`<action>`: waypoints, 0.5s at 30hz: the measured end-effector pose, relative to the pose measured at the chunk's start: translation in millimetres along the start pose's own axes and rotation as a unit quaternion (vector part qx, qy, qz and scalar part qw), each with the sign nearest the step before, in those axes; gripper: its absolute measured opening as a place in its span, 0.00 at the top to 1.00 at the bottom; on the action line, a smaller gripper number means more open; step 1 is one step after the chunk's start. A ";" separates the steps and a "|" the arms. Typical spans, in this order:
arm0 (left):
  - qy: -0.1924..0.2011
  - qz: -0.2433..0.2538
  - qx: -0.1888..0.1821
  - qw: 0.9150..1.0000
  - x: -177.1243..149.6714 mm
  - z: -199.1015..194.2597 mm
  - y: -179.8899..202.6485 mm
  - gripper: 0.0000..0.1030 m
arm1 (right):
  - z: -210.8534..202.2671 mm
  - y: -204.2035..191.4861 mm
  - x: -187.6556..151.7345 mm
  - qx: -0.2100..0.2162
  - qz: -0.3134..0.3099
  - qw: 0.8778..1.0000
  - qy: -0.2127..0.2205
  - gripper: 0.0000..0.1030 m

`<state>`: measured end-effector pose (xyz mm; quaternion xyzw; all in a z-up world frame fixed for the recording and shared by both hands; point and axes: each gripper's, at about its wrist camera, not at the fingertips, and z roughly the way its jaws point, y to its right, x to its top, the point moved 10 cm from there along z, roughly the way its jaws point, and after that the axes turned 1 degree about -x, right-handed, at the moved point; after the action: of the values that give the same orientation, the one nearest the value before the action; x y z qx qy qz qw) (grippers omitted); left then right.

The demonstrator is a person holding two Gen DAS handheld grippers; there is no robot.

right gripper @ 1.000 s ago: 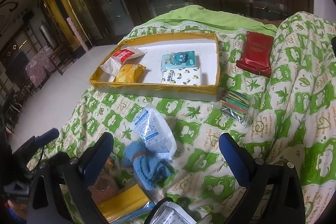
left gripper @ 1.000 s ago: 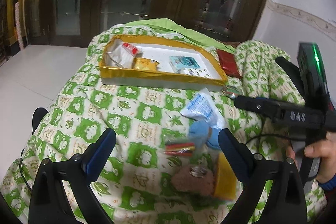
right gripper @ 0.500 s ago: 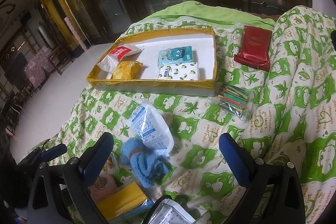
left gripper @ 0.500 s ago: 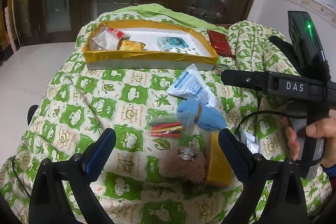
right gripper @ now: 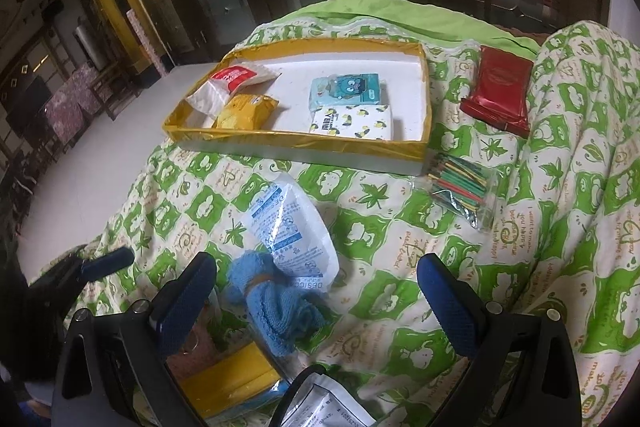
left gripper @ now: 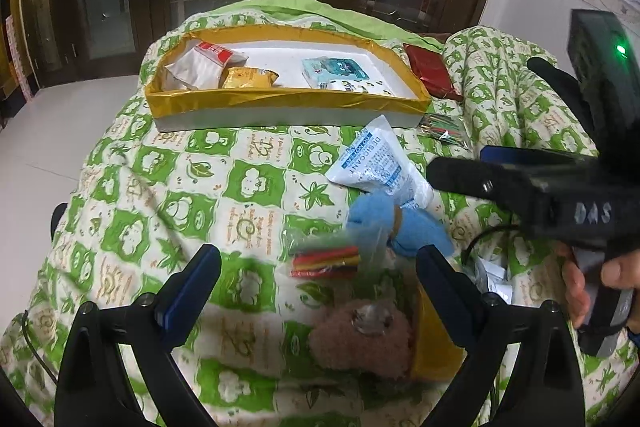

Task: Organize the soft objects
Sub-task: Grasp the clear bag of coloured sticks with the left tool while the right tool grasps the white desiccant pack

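Both grippers empty, fingers spread wide: left gripper (left gripper: 318,281) and right gripper (right gripper: 316,291) hover over near pile on quilt (right gripper: 560,267). Gold-edged tray (right gripper: 304,141) sits far, w/ four packets inside. Blue knit cloth (right gripper: 276,301) lies under desiccant bag (right gripper: 292,227), near-centre. Step looks like picking next soft item. Next: right gripper drops onto blue cloth, pinches it w/o snagging the bag, carries it to tray.

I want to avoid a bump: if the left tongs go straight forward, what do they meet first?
Probably the bag of coloured sticks, which lies between the open left tongs just ahead; depth is unclear, and the brown plush sits lower and nearer.
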<state>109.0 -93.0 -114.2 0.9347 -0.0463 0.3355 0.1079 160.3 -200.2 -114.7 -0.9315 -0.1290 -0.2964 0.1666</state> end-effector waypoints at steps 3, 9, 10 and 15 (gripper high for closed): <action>-0.010 0.000 -0.005 1.000 0.2 8.0 0.5 0.05 | 2.4 -0.9 -0.7 -0.002 -0.003 1.000 -0.003 0.01; -0.021 0.011 -0.003 1.000 0.3 20.1 2.6 0.09 | 11.9 -4.9 4.2 -0.001 -0.011 1.000 -0.017 0.02; -0.024 0.012 -0.003 1.000 -0.3 22.8 2.4 0.15 | 14.9 -7.4 4.8 -0.001 -0.019 1.000 -0.022 0.02; -0.046 0.007 -0.008 0.999 -7.3 34.2 -1.1 0.32 | 34.6 -20.8 4.4 -0.007 -0.062 0.997 -0.056 0.08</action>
<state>124.7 -99.8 -144.7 0.9480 -0.0603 0.2920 0.1109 174.3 -167.3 -133.8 -0.9380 -0.1934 -0.2547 0.1339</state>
